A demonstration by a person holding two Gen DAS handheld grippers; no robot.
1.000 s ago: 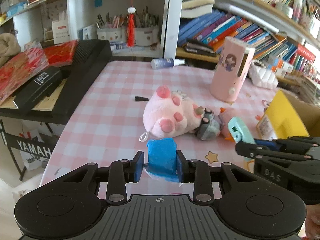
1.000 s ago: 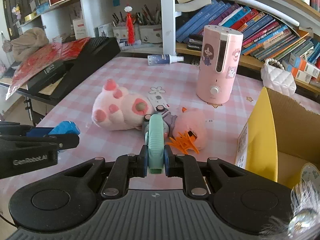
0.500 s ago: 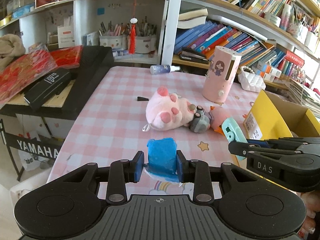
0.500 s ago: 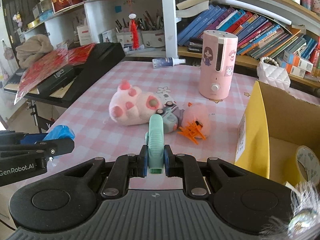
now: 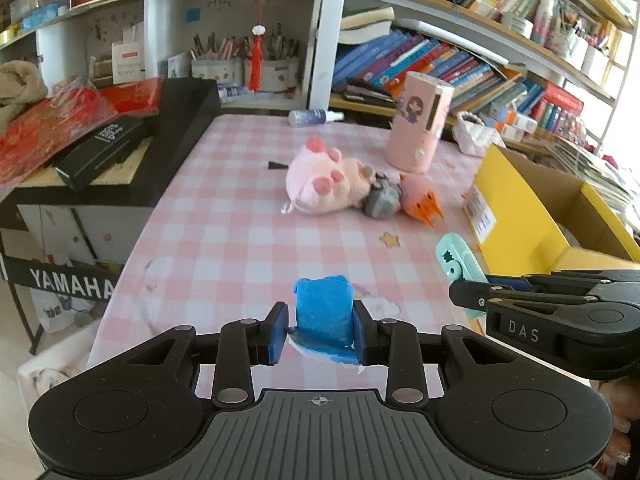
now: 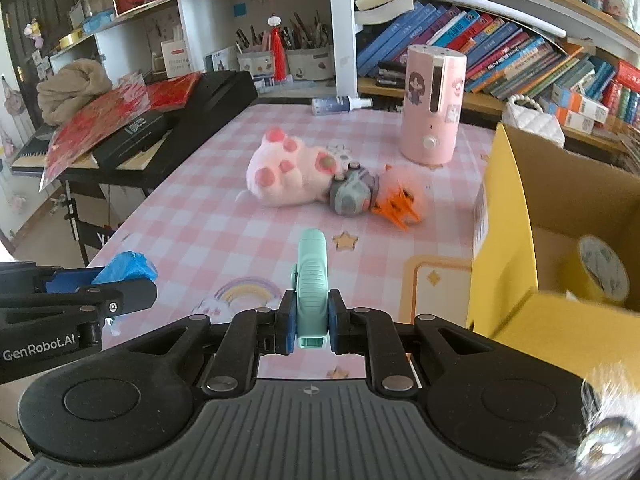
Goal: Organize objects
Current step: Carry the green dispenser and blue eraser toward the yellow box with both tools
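Plush toys (image 5: 328, 184) lie on pink-checked table (image 5: 224, 240) beside bookshelves (image 5: 460, 64); tools pinching items.

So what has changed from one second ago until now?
Both grippers drew back from the toys. Left gripper stays shut on the blue packet, right gripper on the mint-green tool. Plush pig and yellow box stayed put.

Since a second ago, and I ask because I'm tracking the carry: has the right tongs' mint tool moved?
Yes. The mint tool, clamped in the right tongs, has drawn back from the pink plush toward the yellow box.
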